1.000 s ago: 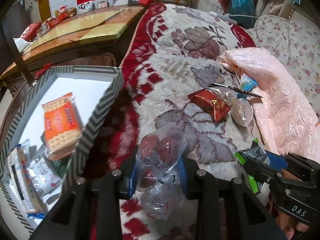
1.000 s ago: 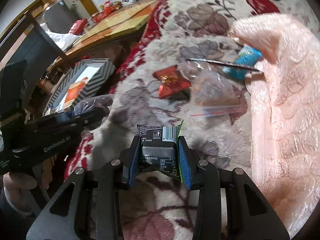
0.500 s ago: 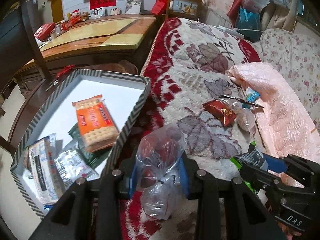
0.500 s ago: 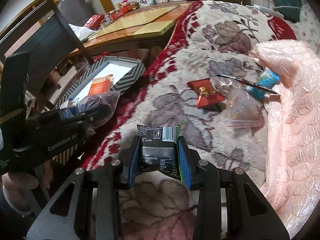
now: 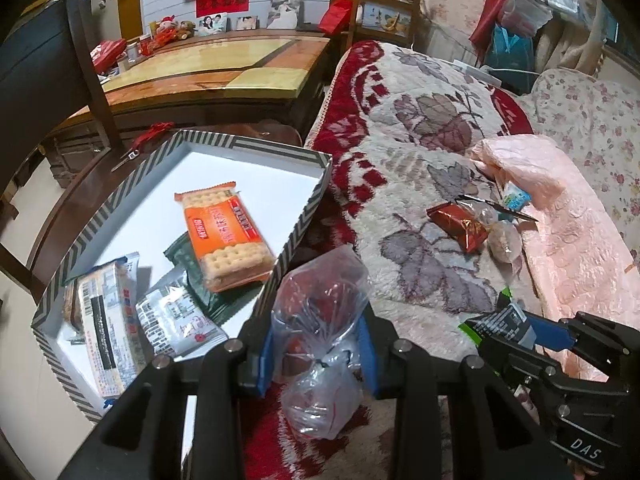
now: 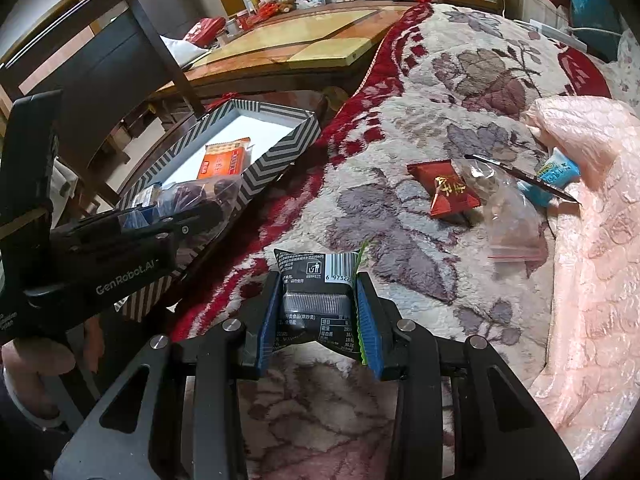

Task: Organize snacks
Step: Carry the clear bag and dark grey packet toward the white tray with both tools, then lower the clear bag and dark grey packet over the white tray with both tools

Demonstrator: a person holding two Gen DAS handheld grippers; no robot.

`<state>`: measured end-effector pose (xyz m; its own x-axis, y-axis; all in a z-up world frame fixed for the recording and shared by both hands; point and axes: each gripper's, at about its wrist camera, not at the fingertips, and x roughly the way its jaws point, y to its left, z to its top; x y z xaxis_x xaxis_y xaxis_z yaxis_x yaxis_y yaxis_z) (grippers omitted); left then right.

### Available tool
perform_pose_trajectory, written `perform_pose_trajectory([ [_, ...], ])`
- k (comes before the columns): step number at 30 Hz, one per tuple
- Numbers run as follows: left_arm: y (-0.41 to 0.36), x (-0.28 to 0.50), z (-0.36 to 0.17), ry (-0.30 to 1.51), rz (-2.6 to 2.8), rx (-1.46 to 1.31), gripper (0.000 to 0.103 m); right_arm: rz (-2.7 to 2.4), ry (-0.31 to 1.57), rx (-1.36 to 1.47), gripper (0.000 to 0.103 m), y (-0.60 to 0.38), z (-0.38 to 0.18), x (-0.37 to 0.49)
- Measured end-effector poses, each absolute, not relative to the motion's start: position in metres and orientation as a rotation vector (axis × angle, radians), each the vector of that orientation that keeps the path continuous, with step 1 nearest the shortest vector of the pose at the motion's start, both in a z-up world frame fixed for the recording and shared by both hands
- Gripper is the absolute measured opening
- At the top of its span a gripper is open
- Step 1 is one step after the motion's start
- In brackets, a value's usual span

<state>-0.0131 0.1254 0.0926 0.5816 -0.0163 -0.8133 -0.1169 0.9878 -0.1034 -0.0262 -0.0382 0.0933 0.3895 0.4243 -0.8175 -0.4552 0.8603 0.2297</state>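
My left gripper (image 5: 318, 350) is shut on a clear plastic bag of dark red fruits (image 5: 320, 312), held just right of the striped box's (image 5: 308, 216) near wall. In that white-floored box lie an orange cracker pack (image 5: 224, 236), a dark green packet (image 5: 192, 264) and white wrappers (image 5: 176, 324). My right gripper (image 6: 318, 320) is shut on a black snack packet (image 6: 316, 292) above the floral blanket (image 6: 400, 220). On the blanket remain a red foil snack (image 6: 442, 190), a clear zip bag (image 6: 512, 224) and a blue packet (image 6: 556, 174).
A pink quilted cloth (image 6: 600, 260) covers the right side. A thin dark stick (image 6: 520, 176) lies over the loose snacks. A wooden table (image 5: 212, 72) and a dark chair back (image 5: 44, 64) stand behind the box. The box rests on a dark wooden stool (image 5: 76, 196).
Both grippers have shifted left and a little up with their loads. The striped box has come more fully into both views, and the loose snacks sit farther right.
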Motion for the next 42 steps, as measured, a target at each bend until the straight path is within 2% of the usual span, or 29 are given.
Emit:
perform_pose_trajectory([
  [29,0.147,-0.015,0.091,0.943,0.099,-0.192,0.037,0.603,1.036,-0.087,0.035,-0.008,0.095,-0.02],
  [42,0.179,-0.018,0.102,0.91,0.157,-0.229,0.037,0.644,1.011,-0.127,0.035,0.019,0.106,-0.011],
])
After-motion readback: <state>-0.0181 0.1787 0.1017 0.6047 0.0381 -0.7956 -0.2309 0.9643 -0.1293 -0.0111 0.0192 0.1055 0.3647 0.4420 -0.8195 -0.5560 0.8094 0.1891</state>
